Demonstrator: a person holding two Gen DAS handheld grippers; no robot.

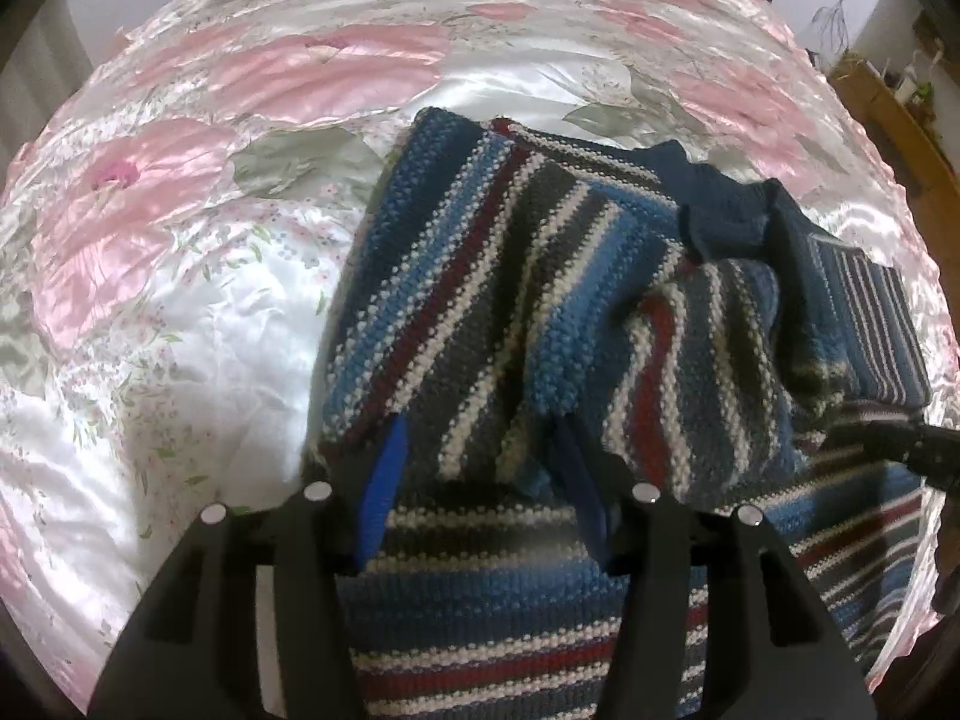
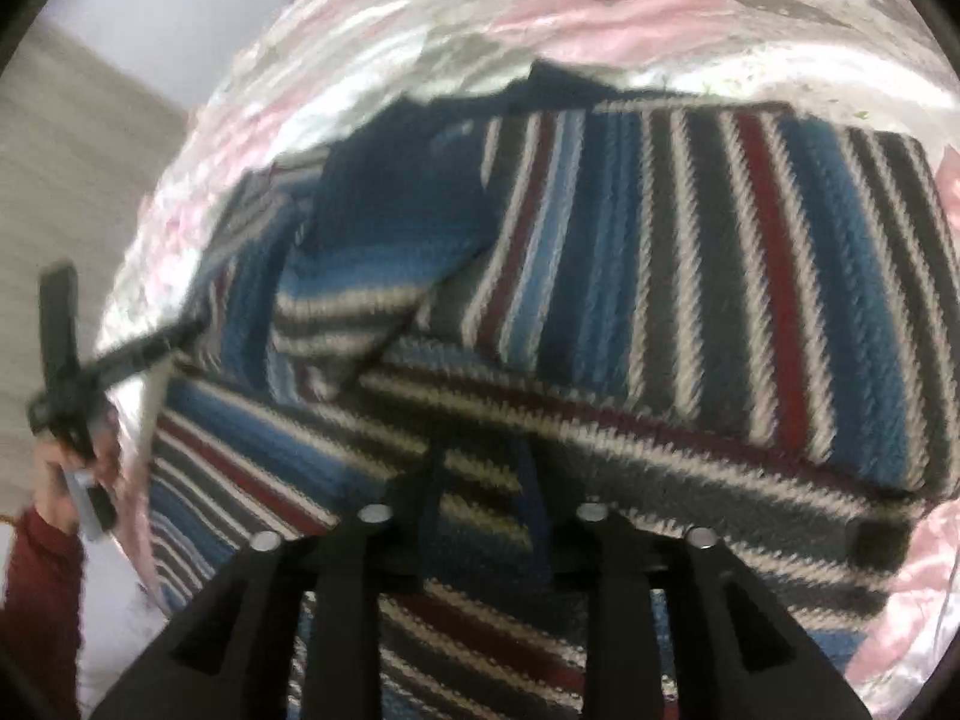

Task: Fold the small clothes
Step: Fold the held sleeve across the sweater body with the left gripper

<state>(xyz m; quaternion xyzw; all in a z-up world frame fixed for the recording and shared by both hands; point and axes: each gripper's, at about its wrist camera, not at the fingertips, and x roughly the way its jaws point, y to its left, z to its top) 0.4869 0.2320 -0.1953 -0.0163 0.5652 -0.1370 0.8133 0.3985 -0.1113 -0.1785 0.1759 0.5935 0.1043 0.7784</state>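
Support: a bed [image 1: 180,360] covered in a glossy white satin bedspread printed with large pink flowers and grey-green leaves is carrying everything; the cloth is lying wrinkled and catching light.

Lying on it: a knitted sweater striped in blue, white, dark grey and dark red [image 1: 510,312] is resting directly on the bedspread, partly folded over itself, with a plain navy part showing at its far side.

Right wrist view: the same sweater [image 2: 660,276] is spreading across most of the bed [image 2: 630,6], blurred.

Bed edge: it is showing at the left of the right wrist view.
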